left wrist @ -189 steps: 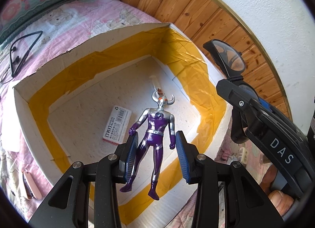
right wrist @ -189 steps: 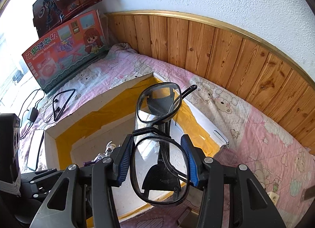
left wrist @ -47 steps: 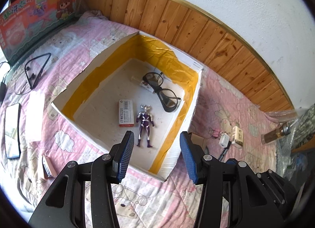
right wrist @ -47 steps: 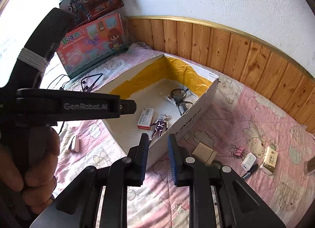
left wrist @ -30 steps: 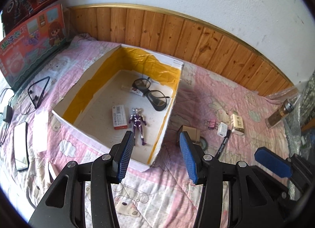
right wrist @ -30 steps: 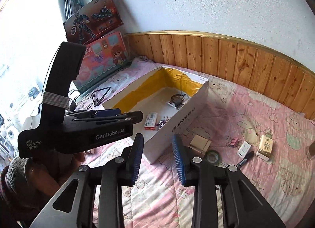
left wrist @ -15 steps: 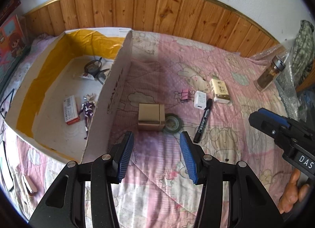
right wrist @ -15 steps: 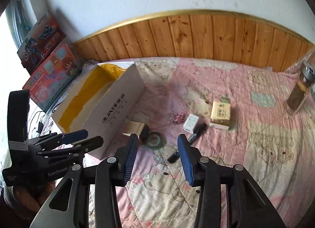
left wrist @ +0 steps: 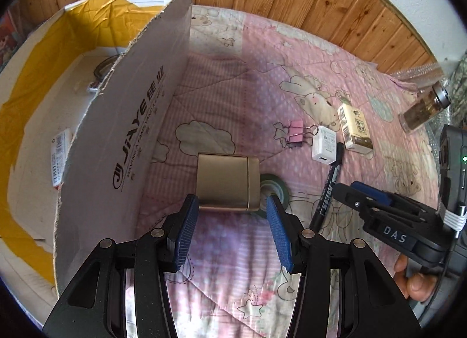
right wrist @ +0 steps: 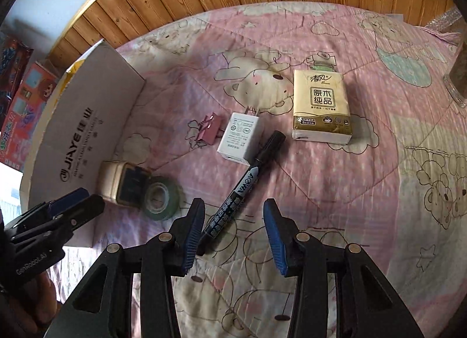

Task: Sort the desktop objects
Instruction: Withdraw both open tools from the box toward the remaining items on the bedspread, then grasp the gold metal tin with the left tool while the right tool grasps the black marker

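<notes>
Over a pink quilted bed, the left gripper (left wrist: 232, 228) hangs spread and empty just short of a gold box (left wrist: 227, 182) beside the cardboard box (left wrist: 122, 145), the right gripper (right wrist: 233, 231) spread near a black marker (right wrist: 243, 189); next, likely straddle and pinch each.

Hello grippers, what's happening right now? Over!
Left gripper open, just short of gold case. Right gripper open over marker, nothing held. Tape roll touches the case; box wall close beside.
</notes>
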### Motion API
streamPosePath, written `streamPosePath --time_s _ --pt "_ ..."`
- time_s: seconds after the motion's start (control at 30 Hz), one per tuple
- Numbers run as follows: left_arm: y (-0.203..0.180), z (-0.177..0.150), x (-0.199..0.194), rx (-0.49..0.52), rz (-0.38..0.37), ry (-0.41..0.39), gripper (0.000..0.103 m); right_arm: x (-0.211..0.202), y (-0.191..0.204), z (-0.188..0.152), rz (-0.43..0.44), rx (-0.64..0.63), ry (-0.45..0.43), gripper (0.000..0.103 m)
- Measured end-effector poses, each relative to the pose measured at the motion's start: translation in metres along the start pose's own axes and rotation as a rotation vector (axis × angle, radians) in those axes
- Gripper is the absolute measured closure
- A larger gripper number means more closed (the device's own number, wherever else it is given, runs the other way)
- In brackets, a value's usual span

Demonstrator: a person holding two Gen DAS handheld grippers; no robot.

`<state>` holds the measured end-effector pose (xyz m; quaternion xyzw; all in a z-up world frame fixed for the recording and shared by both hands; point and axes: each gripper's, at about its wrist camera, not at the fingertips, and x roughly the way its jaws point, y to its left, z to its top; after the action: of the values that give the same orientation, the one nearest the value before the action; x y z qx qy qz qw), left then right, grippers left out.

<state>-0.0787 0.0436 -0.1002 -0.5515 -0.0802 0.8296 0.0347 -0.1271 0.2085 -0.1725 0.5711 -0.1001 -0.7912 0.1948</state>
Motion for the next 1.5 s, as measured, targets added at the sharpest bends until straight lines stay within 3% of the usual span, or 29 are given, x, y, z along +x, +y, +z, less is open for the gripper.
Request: streamPosePath --time_s 0.13,0.27,0.4,0.5,0.57,0.6,0.73,0.8,0.87,1.03,1.1,1.23,1.4,1.5 --pt "-0.004 0.008 0.005 0.035 0.03 -0.034 0.049 0.023 -0.001 -0.002 -0.016 -0.02 0.035 0.059" --pt "-0.005 0.01 0.009 0.068 0.05 -0.055 0.046 0.025 0.008 -0.004 -0.051 -0.091 0.002 0.058" --pt "-0.007 0.011 0.011 0.13 0.057 -0.068 0.043 0.024 0.012 -0.007 -0.078 -0.125 -0.014 0.072" --pt "-0.014 0.009 0.012 0.179 0.029 -0.01 0.042 0.023 0.011 -0.008 -0.079 -0.135 -0.004 0.077" --pt "-0.015 0.004 0.018 0.144 -0.091 0.108 0.043 0.02 0.007 -0.006 -0.082 -0.134 0.012 0.081" --pt "-0.018 0.001 0.019 0.15 -0.112 0.128 0.043 0.019 0.007 -0.006 -0.091 -0.141 0.018 0.081" --pt "-0.022 0.0 0.003 0.217 0.011 0.019 0.042 0.013 0.003 -0.003 -0.116 -0.167 0.028 0.083" --pt "-0.02 0.004 -0.009 0.242 0.037 -0.085 0.042 0.011 0.002 -0.006 -0.108 -0.171 0.03 0.083" --pt "-0.02 0.01 -0.008 0.28 0.047 -0.122 0.041 0.013 0.004 -0.007 -0.104 -0.18 0.034 0.083" --pt "-0.006 0.025 0.016 0.154 -0.018 -0.05 0.041 0.019 0.006 -0.008 -0.099 -0.192 0.033 0.082" --pt "-0.004 0.029 0.024 0.116 -0.005 -0.049 0.042 0.019 0.008 -0.008 -0.104 -0.205 0.03 0.081" --pt "-0.007 0.032 0.031 0.128 -0.009 -0.061 0.041 0.02 0.01 -0.009 -0.104 -0.216 0.026 0.08" --pt "-0.002 0.031 0.04 0.077 -0.087 0.08 0.041 0.018 0.006 -0.009 -0.085 -0.22 0.028 0.08" --pt "-0.005 0.025 0.028 0.127 -0.059 0.068 0.041 0.016 0.003 -0.01 -0.076 -0.22 0.028 0.08"
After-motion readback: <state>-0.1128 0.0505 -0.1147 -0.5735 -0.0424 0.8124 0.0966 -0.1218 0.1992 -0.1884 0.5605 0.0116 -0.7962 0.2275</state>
